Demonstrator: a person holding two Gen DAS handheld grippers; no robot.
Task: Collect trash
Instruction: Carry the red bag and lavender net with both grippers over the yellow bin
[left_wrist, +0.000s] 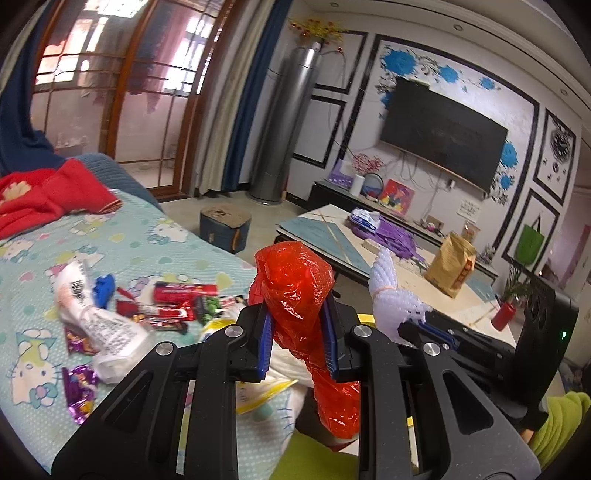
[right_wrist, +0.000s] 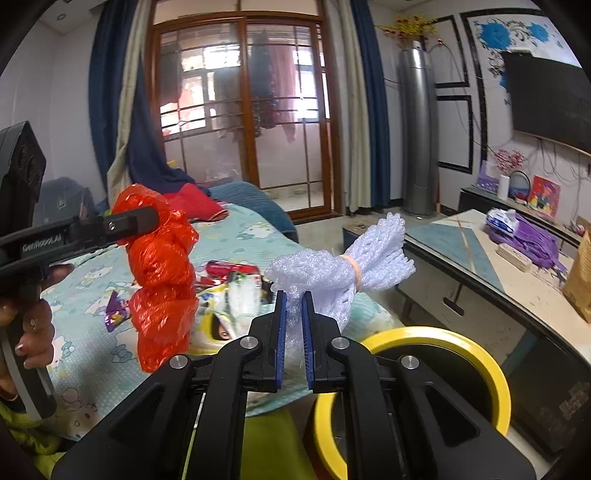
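Note:
My left gripper (left_wrist: 297, 314) is shut on a crumpled red plastic bag (left_wrist: 295, 280), which hangs down between the blue pads. From the right wrist view the same red plastic bag (right_wrist: 162, 273) hangs from the left gripper (right_wrist: 147, 221) over the bed. My right gripper (right_wrist: 293, 306) is shut on a white foam net (right_wrist: 340, 258) tied with a rubber band, also seen as the foam net (left_wrist: 388, 284) to the right. A yellow-rimmed bin (right_wrist: 461, 347) stands just below the right gripper. Red snack wrappers (left_wrist: 177, 295) and a white packet (left_wrist: 99, 325) lie on the bed sheet (left_wrist: 147, 240).
Purple wrappers (left_wrist: 79, 391) lie near the bed's front edge and a red blanket (left_wrist: 48, 195) at its far end. A low coffee table (right_wrist: 461, 251) to the right carries a purple bag (right_wrist: 528, 240) and a brown paper bag (left_wrist: 448, 266). A hand (right_wrist: 33, 325) grips the left handle.

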